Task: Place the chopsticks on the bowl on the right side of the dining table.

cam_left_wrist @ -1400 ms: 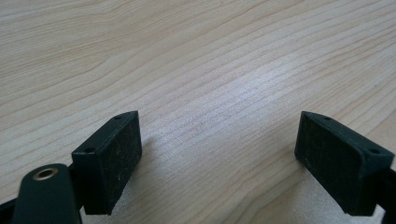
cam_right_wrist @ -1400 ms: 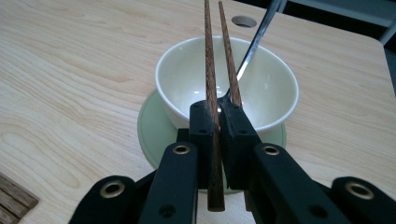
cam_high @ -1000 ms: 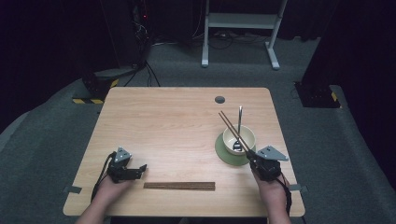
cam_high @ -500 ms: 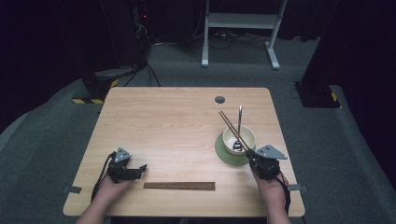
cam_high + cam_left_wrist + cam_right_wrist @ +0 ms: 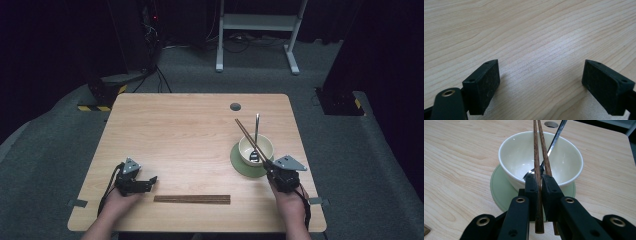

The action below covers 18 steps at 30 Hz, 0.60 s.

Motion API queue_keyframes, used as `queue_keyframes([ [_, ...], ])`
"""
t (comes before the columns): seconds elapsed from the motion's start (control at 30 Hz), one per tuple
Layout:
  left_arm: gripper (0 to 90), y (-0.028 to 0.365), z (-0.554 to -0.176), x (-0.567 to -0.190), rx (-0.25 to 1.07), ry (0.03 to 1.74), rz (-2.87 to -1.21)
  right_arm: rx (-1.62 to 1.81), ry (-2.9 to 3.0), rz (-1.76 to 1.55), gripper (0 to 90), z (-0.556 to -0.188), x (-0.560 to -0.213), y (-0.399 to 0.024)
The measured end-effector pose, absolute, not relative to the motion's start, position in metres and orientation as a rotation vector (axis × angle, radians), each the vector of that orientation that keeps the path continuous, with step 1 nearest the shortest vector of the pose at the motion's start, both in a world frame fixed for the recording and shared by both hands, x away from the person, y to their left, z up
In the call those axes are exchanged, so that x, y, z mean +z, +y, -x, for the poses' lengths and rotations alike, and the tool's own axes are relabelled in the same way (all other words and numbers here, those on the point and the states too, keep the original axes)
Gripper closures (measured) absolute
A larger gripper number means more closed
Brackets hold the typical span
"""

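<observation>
We see the right gripper (image 5: 270, 166) at the near right of the worktop (image 5: 190, 130), its fingers (image 5: 532, 192) clenched on a pair of brown chopsticks (image 5: 539, 157). In the right gripper view the two sticks run up between the pads, over the near rim of a cream bowl (image 5: 519, 157) and on past its far rim; their lower ends stick out below the pads. In the high view the chopsticks slant up and to the left from the gripper across the bowl. The bowl stands on a pale green saucer (image 5: 241, 165), and a metal spoon (image 5: 256, 131) lies in it with its head at the bottom and its handle leaning out over the far rim. The left gripper (image 5: 148, 181) rests low over the near left of the worktop, its fingers (image 5: 484, 85) released and spread wide with bare wood between them. A flat brown strip (image 5: 192, 199) lies near the front edge between the two hands, just beside the left gripper.
</observation>
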<state>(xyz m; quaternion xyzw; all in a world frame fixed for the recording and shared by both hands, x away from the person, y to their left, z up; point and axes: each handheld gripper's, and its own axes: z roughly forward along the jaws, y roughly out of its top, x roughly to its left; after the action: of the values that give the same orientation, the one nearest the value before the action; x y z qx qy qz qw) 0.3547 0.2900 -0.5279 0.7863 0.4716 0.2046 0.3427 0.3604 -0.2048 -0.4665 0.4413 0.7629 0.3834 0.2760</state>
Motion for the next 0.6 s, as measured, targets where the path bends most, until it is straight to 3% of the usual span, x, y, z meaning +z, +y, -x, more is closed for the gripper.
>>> queue_keyframes([
  [0.6, 14.9, 0.2898, -0.3543, -0.5279, 0.537, 1.230, -2.042, 1.053, 2.030, -1.185, 79.9, -0.3583, -0.4637, -0.2066],
])
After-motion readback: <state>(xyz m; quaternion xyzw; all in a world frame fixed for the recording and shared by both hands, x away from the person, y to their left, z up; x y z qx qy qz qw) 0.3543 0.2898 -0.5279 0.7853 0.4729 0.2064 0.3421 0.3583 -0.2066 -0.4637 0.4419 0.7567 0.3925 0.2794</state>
